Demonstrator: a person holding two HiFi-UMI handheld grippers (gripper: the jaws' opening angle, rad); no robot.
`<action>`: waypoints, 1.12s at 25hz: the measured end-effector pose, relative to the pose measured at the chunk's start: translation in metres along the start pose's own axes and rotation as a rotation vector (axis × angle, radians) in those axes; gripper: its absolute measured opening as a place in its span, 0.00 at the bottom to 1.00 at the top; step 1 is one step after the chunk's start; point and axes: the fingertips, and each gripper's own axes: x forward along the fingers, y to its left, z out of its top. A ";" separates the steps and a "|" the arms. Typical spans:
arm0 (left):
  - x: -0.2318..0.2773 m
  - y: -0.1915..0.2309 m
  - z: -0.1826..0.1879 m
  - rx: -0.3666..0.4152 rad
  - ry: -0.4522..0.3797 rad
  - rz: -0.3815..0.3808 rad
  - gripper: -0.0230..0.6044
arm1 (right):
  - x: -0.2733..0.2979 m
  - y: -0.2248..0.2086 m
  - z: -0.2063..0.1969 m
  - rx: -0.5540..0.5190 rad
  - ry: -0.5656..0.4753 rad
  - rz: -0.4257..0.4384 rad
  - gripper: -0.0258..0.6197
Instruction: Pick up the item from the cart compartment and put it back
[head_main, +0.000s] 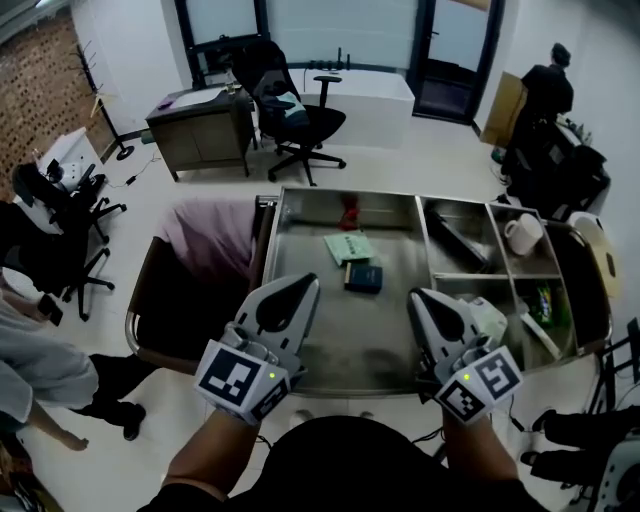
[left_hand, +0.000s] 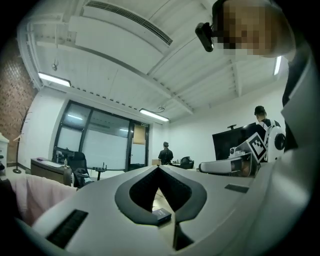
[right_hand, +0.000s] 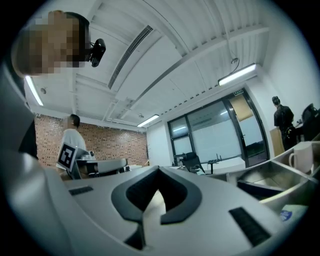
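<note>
A steel cart (head_main: 300, 250) stands in front of me. Its large compartment holds a dark blue box (head_main: 364, 277), a green packet (head_main: 347, 247) and a red item (head_main: 348, 212) at the far end. My left gripper (head_main: 308, 284) hovers over the near left part of that compartment, jaws shut and empty. In the left gripper view (left_hand: 159, 168) the dark box (left_hand: 161, 215) shows through the gap below the closed tips. My right gripper (head_main: 416, 298) is over the near right part, beside the divider, also shut and empty. Its tips meet in the right gripper view (right_hand: 159, 171).
Side compartments on the right hold a black item (head_main: 460, 240), a white mug (head_main: 522, 233), a green packet (head_main: 545, 300) and a white box (head_main: 490, 318). A pink cloth bag (head_main: 210, 235) hangs at the cart's left. An office chair (head_main: 300, 115) and a desk (head_main: 200, 125) stand behind. People stand at the left (head_main: 40, 360).
</note>
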 end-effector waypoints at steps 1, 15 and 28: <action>-0.006 -0.001 -0.002 0.001 -0.004 0.010 0.04 | -0.001 -0.001 -0.001 0.005 0.003 -0.003 0.07; -0.026 -0.007 -0.033 -0.041 0.051 0.024 0.04 | 0.000 -0.007 -0.015 0.024 0.036 -0.034 0.07; -0.022 -0.012 -0.034 -0.046 0.056 0.010 0.04 | -0.002 -0.007 -0.016 0.022 0.030 -0.048 0.07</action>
